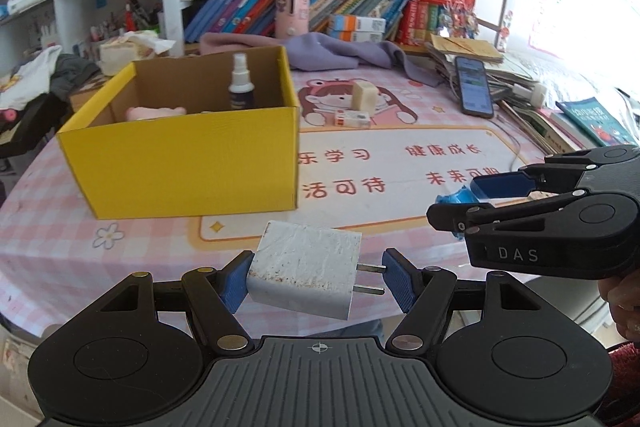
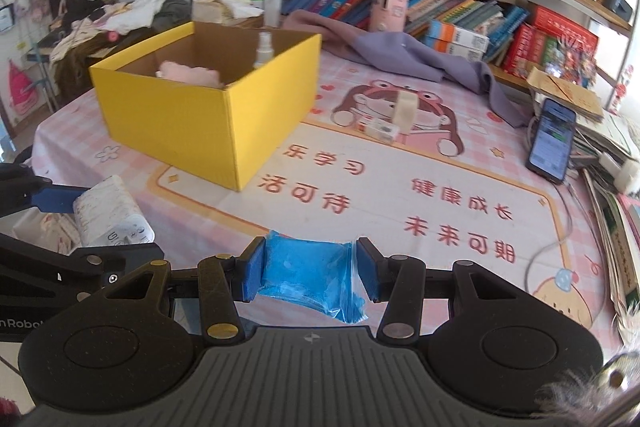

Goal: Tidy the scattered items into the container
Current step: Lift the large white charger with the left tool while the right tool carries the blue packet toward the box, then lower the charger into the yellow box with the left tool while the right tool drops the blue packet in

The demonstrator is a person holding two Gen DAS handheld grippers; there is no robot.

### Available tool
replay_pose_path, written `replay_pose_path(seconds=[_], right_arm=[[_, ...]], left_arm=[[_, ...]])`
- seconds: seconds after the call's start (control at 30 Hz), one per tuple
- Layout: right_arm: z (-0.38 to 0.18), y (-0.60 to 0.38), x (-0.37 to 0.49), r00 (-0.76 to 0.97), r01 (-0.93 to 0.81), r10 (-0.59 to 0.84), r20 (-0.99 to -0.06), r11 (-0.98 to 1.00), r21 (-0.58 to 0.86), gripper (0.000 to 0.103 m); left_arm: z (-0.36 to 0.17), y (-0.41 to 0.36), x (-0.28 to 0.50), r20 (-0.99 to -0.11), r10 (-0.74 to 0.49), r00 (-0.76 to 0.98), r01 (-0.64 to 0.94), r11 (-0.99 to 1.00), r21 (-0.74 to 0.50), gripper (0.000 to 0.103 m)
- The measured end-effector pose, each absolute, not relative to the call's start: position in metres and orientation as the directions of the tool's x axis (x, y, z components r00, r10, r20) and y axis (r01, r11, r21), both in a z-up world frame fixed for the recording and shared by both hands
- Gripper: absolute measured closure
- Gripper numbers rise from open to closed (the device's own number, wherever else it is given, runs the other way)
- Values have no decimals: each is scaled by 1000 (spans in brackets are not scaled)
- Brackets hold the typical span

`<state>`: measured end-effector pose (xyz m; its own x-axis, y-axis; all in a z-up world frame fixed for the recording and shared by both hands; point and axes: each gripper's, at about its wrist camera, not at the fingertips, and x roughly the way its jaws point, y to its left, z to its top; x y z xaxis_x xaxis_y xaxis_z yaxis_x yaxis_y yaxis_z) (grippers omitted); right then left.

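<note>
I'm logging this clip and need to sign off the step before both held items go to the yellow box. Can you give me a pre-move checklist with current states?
1. Left gripper holds the white charger: ok, though the right pad only meets the prong tips.
2. Right gripper holds the blue packet: ok, pads pressed on both sides.
3. Yellow box open on top: ok; a spray bottle and a pink item are inside, with room left.
4. Path to the box free: ok, only bare tablecloth in between.
5. Grippers apart from each other: cannot tell; they sit close.
6. Items still out: not ok; a cream block and a small carton remain on the cloth.
</note>
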<state>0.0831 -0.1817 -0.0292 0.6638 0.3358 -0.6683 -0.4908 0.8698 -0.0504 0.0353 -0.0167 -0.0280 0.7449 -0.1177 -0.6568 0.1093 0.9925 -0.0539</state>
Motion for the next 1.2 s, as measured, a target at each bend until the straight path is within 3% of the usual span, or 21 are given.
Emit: replay_pose_path(seconds=[1.2], right_arm=[[-24,-77,69,540,-748,534,-651,658,-80,58]], left_arm=[[-26,73,13,-663,91,743,-147,989,-29,34]])
